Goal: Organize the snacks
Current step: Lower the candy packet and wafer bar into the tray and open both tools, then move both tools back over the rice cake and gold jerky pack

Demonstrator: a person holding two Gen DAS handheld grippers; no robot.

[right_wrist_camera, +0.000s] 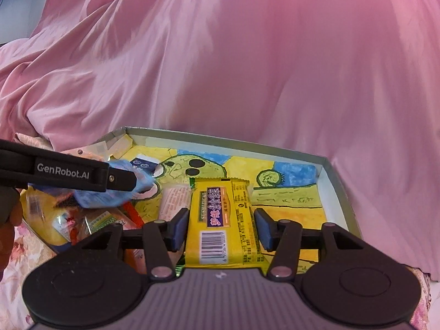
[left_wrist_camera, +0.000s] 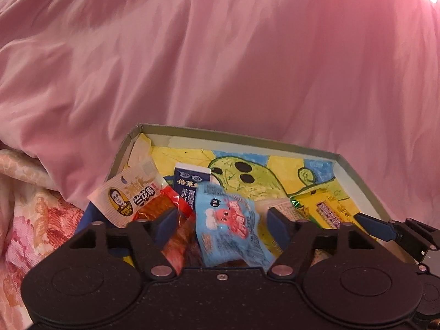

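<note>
- A shallow grey box [right_wrist_camera: 341, 189] sits on a flowered bedspread [left_wrist_camera: 30, 220], with a pink quilt [left_wrist_camera: 220, 63] heaped behind it; its floor is lined with a yellow, blue and green child's drawing [right_wrist_camera: 291, 192].
- The left gripper [left_wrist_camera: 222, 222] hangs over the box's near-left part with its jaws spread. A light-blue snack packet [left_wrist_camera: 233, 228] with a red cartoon creature lies between the blue pads [left_wrist_camera: 167, 220], and a clear gap shows on each side of it.
- Left of that packet, still inside the box, a white-and-red packet [left_wrist_camera: 134, 195] with a cartoon face leans on the left wall; a dark-blue packet [left_wrist_camera: 189, 184] stands just behind the two.
- The right gripper [right_wrist_camera: 221, 224] is over the box's near-middle. A yellow snack bar [right_wrist_camera: 222, 220] with a barcode lies lengthwise between its pads; the left pad sits just beside the wrapper, the right pad stands apart, so the jaws are not pinching it.
- More wrappers [right_wrist_camera: 101, 220] are piled in the box's near-left corner.
</note>
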